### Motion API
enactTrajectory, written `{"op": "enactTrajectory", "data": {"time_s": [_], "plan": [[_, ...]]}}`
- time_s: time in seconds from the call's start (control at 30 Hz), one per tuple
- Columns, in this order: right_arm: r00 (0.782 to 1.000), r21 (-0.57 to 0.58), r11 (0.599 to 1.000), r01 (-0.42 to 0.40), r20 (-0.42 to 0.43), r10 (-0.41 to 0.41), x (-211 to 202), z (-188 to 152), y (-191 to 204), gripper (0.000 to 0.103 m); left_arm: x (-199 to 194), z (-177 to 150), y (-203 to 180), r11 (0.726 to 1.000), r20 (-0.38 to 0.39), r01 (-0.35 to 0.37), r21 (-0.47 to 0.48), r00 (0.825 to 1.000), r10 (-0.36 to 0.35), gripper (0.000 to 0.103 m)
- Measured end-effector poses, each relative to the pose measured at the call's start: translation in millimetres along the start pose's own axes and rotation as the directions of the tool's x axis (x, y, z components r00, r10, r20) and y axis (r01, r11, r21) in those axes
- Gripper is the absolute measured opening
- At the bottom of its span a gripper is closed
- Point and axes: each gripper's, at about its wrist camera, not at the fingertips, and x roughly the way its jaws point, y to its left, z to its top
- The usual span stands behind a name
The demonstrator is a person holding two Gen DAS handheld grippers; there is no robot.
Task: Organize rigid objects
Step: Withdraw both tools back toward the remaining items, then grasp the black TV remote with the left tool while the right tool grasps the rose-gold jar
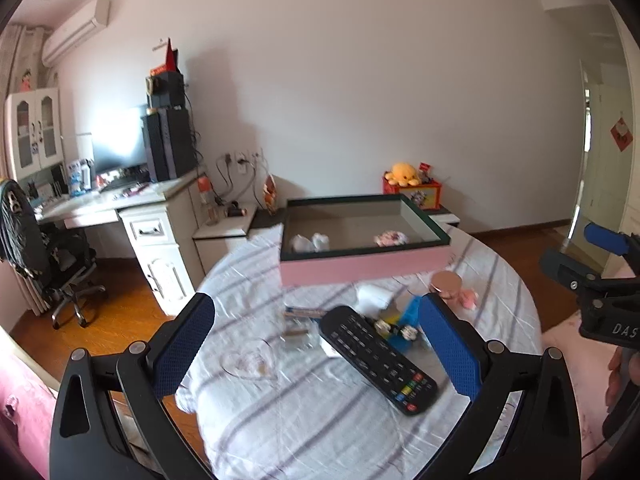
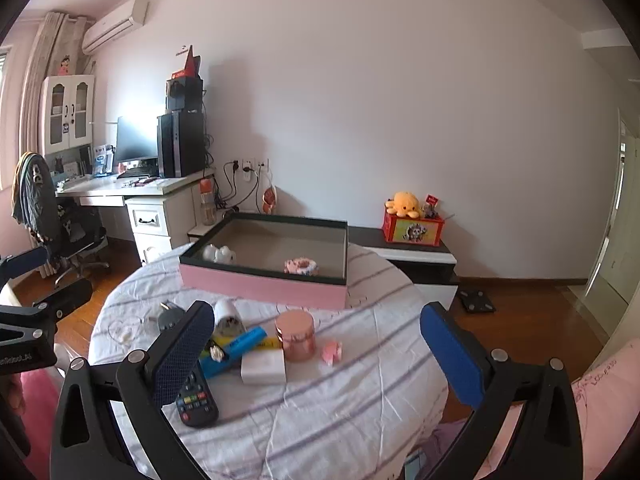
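The round table [image 2: 360, 400], draped in a white cloth with grey stripes, carries all the task items. A shallow rectangular pink box with a dark green rim [image 1: 360, 270] sits at the far side; in the right wrist view its far corners stand close to the table's far edge. Inside it lie a small white figure [image 2: 219, 254] near the left wall and a pink-and-white ring-shaped piece [image 2: 301, 266] near the front wall, with bare floor of the box between and behind them.

In front of the box the loose items cluster: a long black remote control [image 1: 378, 358], a blue bar-shaped object [image 2: 236, 350], a white rectangular block [image 2: 264, 367], a rose-coloured round lidded tin [image 2: 295, 334] and a small pink piece [image 2: 332, 353]. A clear heart-shaped dish [image 1: 250, 360] lies apart to the left.

The left gripper [image 1: 316, 350] hangs above the remote, jaws spread wide, holding nothing. The right gripper [image 2: 316, 354] is likewise released and empty, its right finger [image 2: 450, 354] out past the table's right edge. Cloth on the near right side lies bare.
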Motion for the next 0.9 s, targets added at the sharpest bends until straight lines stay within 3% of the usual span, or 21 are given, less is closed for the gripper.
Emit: {"op": "enactTrajectory", "data": {"time_s": [0.17,0.3,0.57,0.8,0.9], "plan": [[0.999,0.018,1.000,0.025,-0.031,-0.025,4.0,-19.3,-13.0,0.103,20.4,-11.3,-19.1,1.000,-0.067,0.012,-0.029,0.998,-0.014,0.103],[0.997,0.037,0.998,0.040,-0.066,-0.038,16.2,-34.6,-28.8,0.103,47.9,-26.7,-37.6,0.999,-0.159,0.044,-0.021,0.986,-0.047,0.103],[0.989,0.074,0.997,0.014,-0.151,-0.003,50.6,-62.9,-48.1,0.103,110.7,-64.2,-57.0,0.998,-0.351,0.031,-0.060,0.935,-0.050,0.103],[0.981,0.079,0.997,-0.005,-0.191,0.020,66.1,-72.9,-50.3,0.103,135.2,-82.6,-37.6,0.994,-0.417,0.031,-0.100,0.906,-0.070,0.102],[0.979,0.078,0.997,-0.012,-0.200,0.028,69.7,-73.4,-47.1,0.103,131.2,-85.3,-25.9,0.995,-0.406,0.046,-0.089,0.910,-0.078,0.089]]}}
